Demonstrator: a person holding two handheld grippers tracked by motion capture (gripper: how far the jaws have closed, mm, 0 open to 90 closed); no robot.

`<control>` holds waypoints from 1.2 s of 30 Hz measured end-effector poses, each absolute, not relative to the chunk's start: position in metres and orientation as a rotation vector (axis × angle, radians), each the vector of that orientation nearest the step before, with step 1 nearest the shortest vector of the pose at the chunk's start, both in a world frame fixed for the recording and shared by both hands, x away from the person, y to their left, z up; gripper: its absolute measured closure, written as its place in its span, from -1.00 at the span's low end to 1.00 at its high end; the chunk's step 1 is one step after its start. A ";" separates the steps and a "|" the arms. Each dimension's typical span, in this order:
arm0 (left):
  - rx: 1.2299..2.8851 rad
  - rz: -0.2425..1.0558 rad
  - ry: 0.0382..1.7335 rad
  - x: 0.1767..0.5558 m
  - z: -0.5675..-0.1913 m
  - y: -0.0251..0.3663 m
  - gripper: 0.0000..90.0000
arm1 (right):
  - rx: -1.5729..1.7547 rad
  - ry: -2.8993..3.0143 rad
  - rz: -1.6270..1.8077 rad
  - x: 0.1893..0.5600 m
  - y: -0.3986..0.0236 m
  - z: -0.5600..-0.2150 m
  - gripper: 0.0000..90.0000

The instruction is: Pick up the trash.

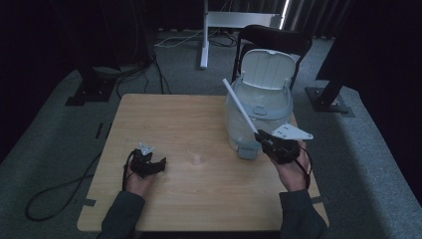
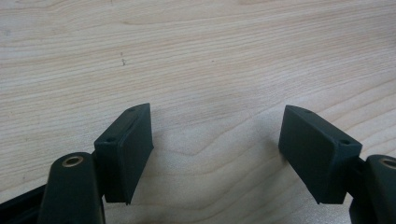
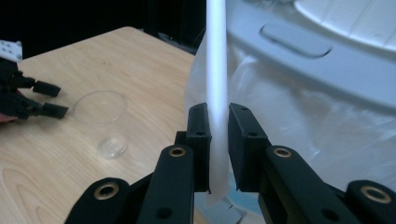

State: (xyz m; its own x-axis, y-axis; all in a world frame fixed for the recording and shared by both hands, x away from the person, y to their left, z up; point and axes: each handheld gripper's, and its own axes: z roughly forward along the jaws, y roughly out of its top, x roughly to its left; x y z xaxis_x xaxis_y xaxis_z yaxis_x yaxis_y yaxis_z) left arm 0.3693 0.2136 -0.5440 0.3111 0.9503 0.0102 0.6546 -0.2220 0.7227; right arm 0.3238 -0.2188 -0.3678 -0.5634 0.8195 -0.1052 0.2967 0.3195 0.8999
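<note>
A long white flat stick [image 1: 240, 105] slants up and to the left in front of a white bin [image 1: 259, 107] with its lid raised and a clear bag lining it. My right gripper [image 1: 262, 138] is shut on the stick's lower end. In the right gripper view the stick [image 3: 216, 70] rises between the two pads of that gripper [image 3: 218, 116], with the bin [image 3: 317, 60] right behind. My left gripper [image 1: 158, 166] rests low over the table at the left, open. Its view shows the gripper [image 2: 217, 126] with bare wood between the jaws.
A clear plastic cup [image 1: 197, 158] stands on the wooden table [image 1: 164, 119] between the two hands, also seen as the cup [image 3: 103, 121] in the right gripper view. A dark chair [image 1: 276, 37] stands behind the bin. Cables lie on the floor at the left.
</note>
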 end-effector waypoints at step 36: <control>1.962 0.619 1.418 0.369 -0.544 0.214 -0.42 | 1.037 1.852 1.261 0.352 -0.248 -0.326 0.75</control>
